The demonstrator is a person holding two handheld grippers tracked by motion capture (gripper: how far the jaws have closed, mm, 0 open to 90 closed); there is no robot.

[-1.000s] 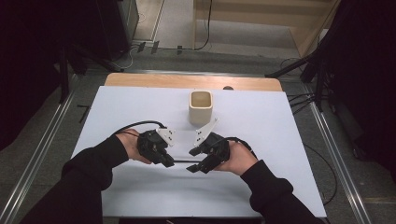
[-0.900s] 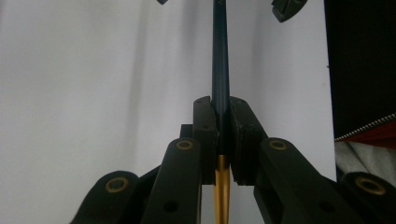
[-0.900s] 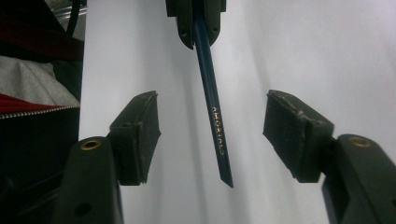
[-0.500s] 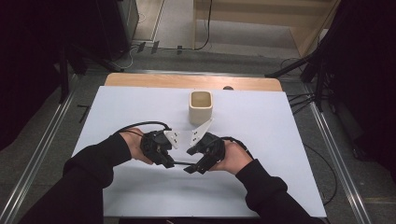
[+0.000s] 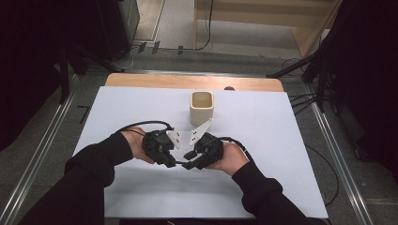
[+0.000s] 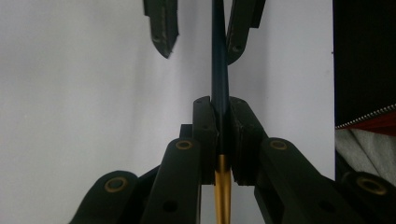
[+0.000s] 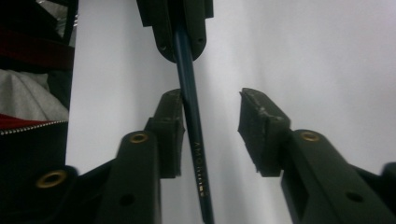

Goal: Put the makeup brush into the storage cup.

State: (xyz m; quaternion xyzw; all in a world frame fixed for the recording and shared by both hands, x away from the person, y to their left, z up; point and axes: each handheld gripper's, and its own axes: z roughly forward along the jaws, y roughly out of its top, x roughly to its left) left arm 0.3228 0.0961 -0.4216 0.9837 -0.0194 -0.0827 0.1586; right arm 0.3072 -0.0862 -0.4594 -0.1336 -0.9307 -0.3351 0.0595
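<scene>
You wear black long sleeves (image 5: 96, 161) that cover both forearms. Your left gripper (image 6: 219, 116) and right gripper (image 7: 212, 121) are matte black, with brass-coloured pivot pins at the jaw links and small screw holes below them. A grey three-cornered plate (image 5: 201, 131) with small holes tops each one, and a black cable (image 5: 141, 124) trails from each.

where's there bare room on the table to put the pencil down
Free: the white table left of the beige cup, the stretch right of the cup, and the near strip below the forearms. Crowded: the middle, where the left hand-held gripper and right hand-held gripper meet around the dark pencil.
</scene>
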